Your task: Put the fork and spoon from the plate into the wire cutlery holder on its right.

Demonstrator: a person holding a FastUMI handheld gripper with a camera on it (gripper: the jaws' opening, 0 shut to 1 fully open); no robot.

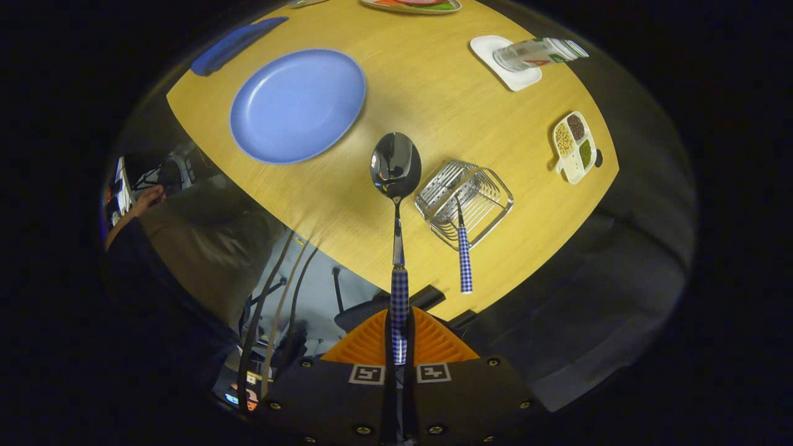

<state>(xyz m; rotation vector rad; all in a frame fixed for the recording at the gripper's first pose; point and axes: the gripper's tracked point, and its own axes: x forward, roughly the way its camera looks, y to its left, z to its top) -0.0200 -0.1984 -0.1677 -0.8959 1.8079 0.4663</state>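
Gripper (399, 347) clamps checked-handled steel spoon (396, 186) beside wire holder (463, 201)

The plate (297, 105) lies left of the wire holder (463, 201), which has the fork (463, 251) in it.

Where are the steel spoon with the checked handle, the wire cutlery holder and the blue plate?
Steel spoon with checked handle (396, 164), gripper view, on its bowl.
Wire cutlery holder (489, 186), gripper view, on its wire wall.
Round blue plate (297, 105), gripper view, on its bare middle.
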